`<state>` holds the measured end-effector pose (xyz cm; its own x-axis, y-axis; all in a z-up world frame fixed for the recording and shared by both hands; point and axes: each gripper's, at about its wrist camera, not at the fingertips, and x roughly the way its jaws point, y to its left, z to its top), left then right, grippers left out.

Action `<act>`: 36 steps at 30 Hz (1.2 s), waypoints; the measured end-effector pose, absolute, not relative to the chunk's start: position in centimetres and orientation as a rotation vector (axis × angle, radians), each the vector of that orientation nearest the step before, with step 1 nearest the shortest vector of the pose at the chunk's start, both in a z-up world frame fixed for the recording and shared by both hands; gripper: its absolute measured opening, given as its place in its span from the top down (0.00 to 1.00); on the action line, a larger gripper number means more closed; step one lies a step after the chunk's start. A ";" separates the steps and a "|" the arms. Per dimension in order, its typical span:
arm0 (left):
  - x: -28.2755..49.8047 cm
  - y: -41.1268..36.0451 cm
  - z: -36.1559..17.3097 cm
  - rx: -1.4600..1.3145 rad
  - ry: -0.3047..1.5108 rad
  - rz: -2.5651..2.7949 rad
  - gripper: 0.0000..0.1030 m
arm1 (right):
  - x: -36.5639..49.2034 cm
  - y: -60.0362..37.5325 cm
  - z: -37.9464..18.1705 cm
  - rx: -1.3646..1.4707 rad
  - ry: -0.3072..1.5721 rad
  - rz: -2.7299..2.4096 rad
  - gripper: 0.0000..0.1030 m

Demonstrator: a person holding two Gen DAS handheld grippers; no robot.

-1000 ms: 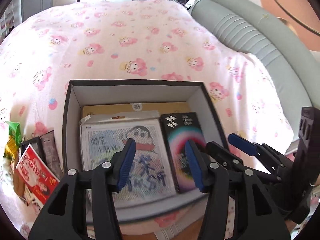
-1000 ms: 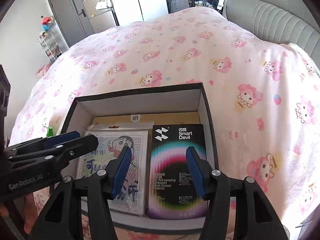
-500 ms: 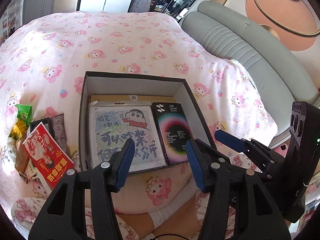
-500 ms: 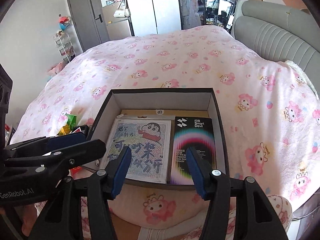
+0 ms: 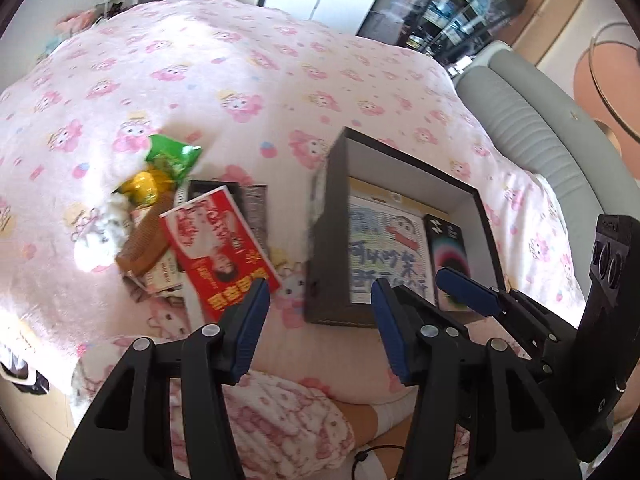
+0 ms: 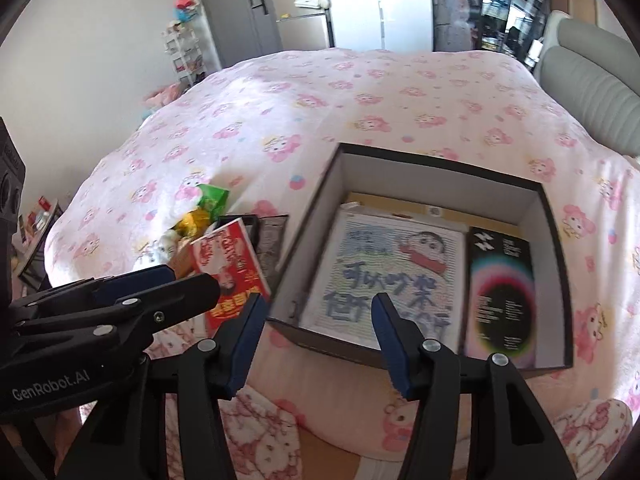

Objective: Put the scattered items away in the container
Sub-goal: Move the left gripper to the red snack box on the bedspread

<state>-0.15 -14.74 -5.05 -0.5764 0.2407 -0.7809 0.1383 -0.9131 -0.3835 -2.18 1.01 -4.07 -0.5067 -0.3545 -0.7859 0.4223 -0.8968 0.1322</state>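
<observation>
Reading "GenRobot.AI": left gripper (image 6: 160,280)

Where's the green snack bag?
The green snack bag lies on the pink bedspread, at the far end of the scattered pile, left of the black box, just beyond a yellow wrapper.

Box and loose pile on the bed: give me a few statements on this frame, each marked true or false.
1. The dark box already holds a cartoon picture pack and a black phone-protector packet. True.
2. The left gripper is clamped on the red booklet. False: its fingers are apart with nothing between them, and the booklet lies on the pile.
3. The green snack packet is inside the box. False: it lies on the bedspread, outside the box on its left in both views.
4. The right gripper is empty. True.
5. A brown comb lies in the loose pile. True.
</observation>
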 end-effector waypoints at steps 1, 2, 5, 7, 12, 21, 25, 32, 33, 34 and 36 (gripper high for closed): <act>0.3 -16.3 -5.5 -1.427 -0.675 2.673 0.48 | -2.2 -0.7 -4.3 1.219 0.127 -2.359 0.49; 0.6 -17.6 -5.9 -1.436 -0.705 2.680 0.48 | -2.1 -2.3 -4.5 1.211 0.148 -2.325 0.49; 0.9 -21.3 -7.9 -1.492 -0.847 2.673 0.48 | -1.8 -6.8 -5.5 1.193 0.178 -2.220 0.49; 0.2 -23.0 -9.7 -1.526 -1.001 2.646 0.48 | -2.0 -9.1 -6.7 1.221 0.175 -2.169 0.49; -3.1 -24.9 -13.4 -1.605 -1.126 2.574 0.48 | -3.8 -11.9 -10.0 1.341 0.190 -2.128 0.49; -6.4 -27.6 -16.6 -1.663 -1.287 2.457 0.48 | -9.8 -12.8 -12.2 1.414 0.294 -2.151 0.49; -7.6 -28.3 -16.8 -1.635 -1.325 2.467 0.49 | -10.0 -13.9 -12.9 1.381 0.419 -2.164 0.48; -8.5 -29.1 -18.3 -1.688 -1.432 2.423 0.48 | -9.6 -15.1 -12.7 1.332 0.382 -2.086 0.46; -8.3 -29.1 -18.5 -1.692 -1.466 2.421 0.48 | -9.9 -15.1 -13.2 1.363 0.353 -2.061 0.45; -8.1 -29.1 -18.5 -1.685 -1.473 2.421 0.48 | -10.1 -15.2 -13.9 1.396 0.342 -2.050 0.45; -8.1 -29.0 -18.5 -1.673 -1.449 2.425 0.48 | -10.5 -15.3 -15.2 1.444 0.346 -2.054 0.45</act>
<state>-8.07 -28.96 -18.46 -0.4731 0.3429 -0.8115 0.5523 -0.6023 -0.5764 -10.47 -15.29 -15.19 -0.2300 -0.3211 -0.9187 0.6043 -0.7870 0.1238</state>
